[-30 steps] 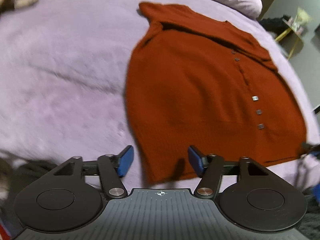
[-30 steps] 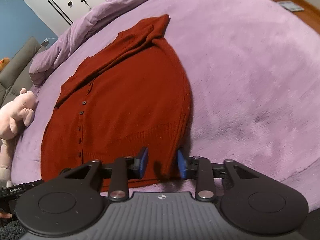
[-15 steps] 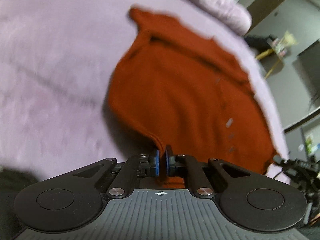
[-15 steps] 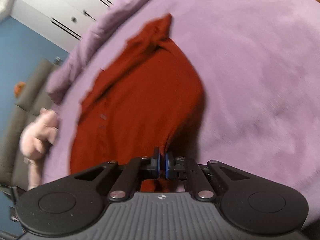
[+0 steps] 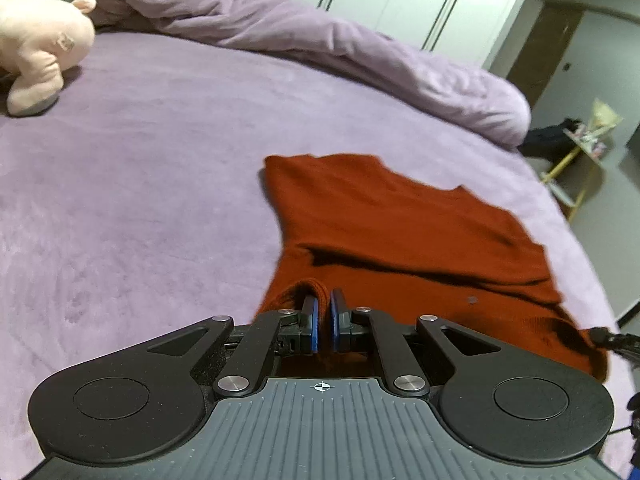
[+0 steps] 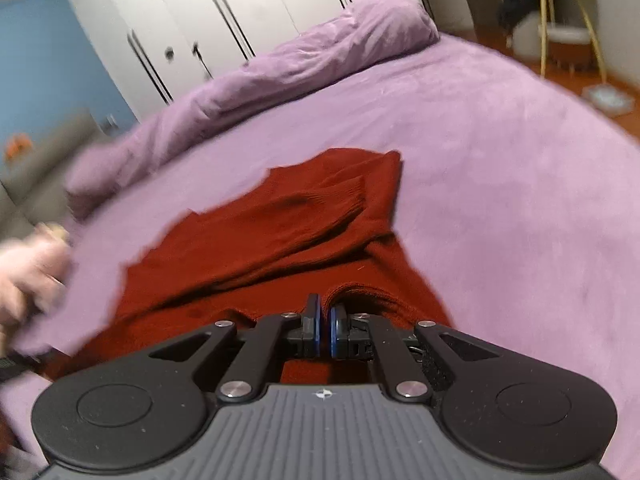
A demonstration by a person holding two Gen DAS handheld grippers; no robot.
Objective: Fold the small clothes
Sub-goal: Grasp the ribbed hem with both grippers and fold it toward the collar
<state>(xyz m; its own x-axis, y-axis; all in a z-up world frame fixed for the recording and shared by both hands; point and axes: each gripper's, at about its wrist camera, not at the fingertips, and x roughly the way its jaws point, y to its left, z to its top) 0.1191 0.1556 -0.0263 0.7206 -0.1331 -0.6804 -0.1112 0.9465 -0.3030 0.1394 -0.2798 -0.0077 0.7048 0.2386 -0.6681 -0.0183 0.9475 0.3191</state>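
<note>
Both claws have closed since the earlier frames, when their blue pads stood apart just short of the hem of the rust-red buttoned cardigan. Now the left claw is clamped on one bottom corner and the right claw on the other, knit bunched up between the pads of each. The lower half has been carried up off the bed and over toward the collar, so the garment, lying flat and spread out before, now shows a dark crease across its middle and only one button in the left view. A sleeve lies folded across the upper part. On the purple bedcover, a pink plush toy sits well apart at the far left, and a rolled purple duvet runs along the far edge before white wardrobe doors. Nothing lies between the cardigan and the duvet.
</note>
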